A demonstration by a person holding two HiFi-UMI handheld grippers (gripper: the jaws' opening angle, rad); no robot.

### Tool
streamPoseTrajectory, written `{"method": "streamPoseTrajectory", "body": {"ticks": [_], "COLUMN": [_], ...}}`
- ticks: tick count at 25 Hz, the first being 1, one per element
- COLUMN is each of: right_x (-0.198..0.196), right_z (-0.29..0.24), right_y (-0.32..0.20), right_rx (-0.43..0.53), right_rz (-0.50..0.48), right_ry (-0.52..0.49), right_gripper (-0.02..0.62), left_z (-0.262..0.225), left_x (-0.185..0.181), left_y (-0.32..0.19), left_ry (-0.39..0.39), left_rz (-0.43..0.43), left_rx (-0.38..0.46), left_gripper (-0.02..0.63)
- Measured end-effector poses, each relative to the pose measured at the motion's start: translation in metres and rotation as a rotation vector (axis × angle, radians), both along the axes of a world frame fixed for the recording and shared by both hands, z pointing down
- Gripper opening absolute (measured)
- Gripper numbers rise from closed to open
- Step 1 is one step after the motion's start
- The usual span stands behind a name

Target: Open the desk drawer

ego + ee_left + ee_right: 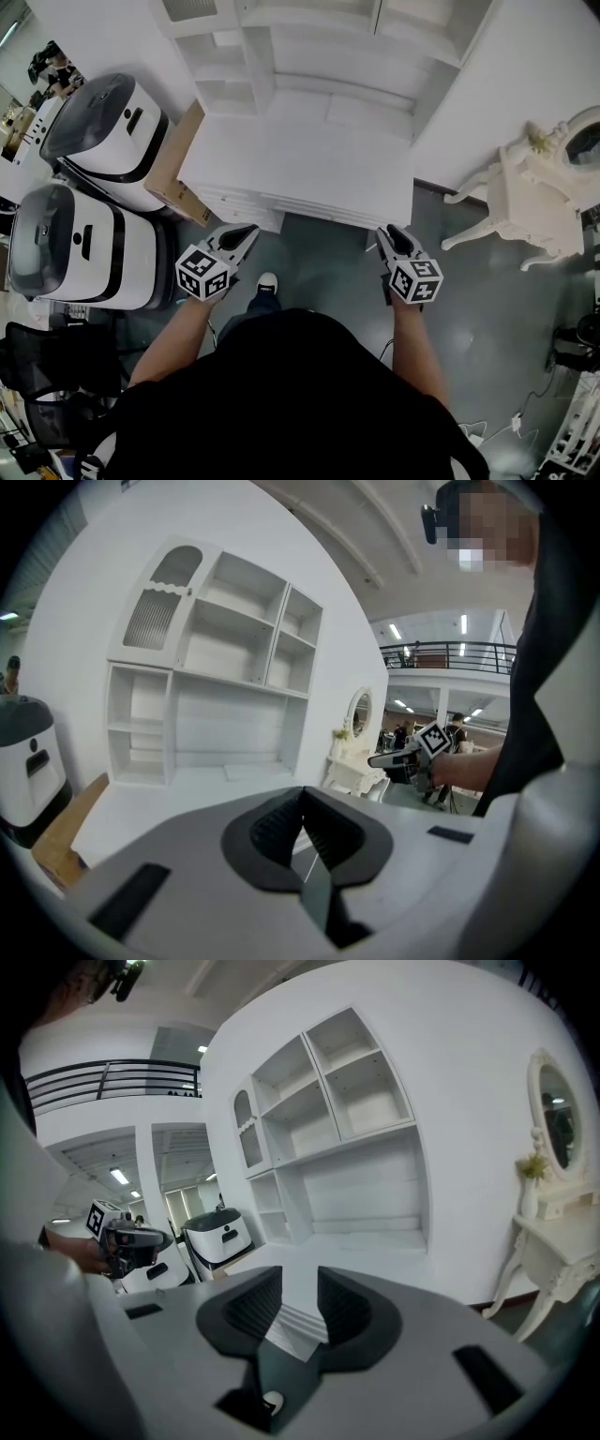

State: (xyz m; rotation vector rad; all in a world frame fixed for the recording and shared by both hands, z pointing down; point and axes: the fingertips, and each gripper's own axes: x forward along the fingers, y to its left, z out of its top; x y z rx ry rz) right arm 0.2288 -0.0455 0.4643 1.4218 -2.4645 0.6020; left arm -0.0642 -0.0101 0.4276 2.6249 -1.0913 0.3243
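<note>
The white desk (300,159) with its shelf hutch (309,56) stands right in front of me. Its stacked drawer fronts (309,208) run along the near edge and are flush with the desk. My left gripper (246,232) hovers just short of the desk's front left corner, its jaws meeting at the tips with nothing between them (302,799). My right gripper (386,234) is held off the front right corner, jaws a little apart and empty (298,1299). Between its jaws the ridged drawer fronts (295,1324) show. Neither gripper touches the desk.
Two white-and-black machines (103,131) (70,248) and a cardboard box (173,169) crowd the desk's left side. A white ornate vanity table (530,197) stands at the right. A black chair (47,366) sits at lower left. My shoe (267,281) is on the grey floor.
</note>
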Motion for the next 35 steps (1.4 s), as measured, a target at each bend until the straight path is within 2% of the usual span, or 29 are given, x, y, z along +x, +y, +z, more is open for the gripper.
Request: {"method": "streamPoseTrajectory", "body": {"ticks": [5, 10, 22, 28, 35], "right_x": [0.013, 0.008, -0.041, -0.06, -0.069], "right_z": [0.0, 0.005, 0.019, 0.035, 0.068], "right_y": [-0.011, -0.032, -0.065, -0.073, -0.072], "right_rx": [-0.015, -0.042, -0.105, -0.152, -0.233], "right_rz": [0.066, 0.114, 0.227, 0.291, 0.334], "right_ry": [0.023, 0.035, 0.063, 0.083, 0.106], "right_gripper": [0.121, 0.121, 0.121, 0.121, 0.121], "left_z": [-0.003, -0.004, 0.01, 0.021, 0.036], "left_x": [0.011, 0.014, -0.034, -0.045, -0.05], "left_y": [-0.041, -0.081, -0.157, -0.183, -0.197], "left_ry": [0.021, 0.031, 0.043, 0.036, 0.041], "left_rz": [0.065, 0.136, 0.269, 0.366, 0.438], "left_rx": [0.019, 0.022, -0.015, -0.024, -0.056], "left_gripper": [0.009, 0.009, 0.009, 0.009, 0.009]}}
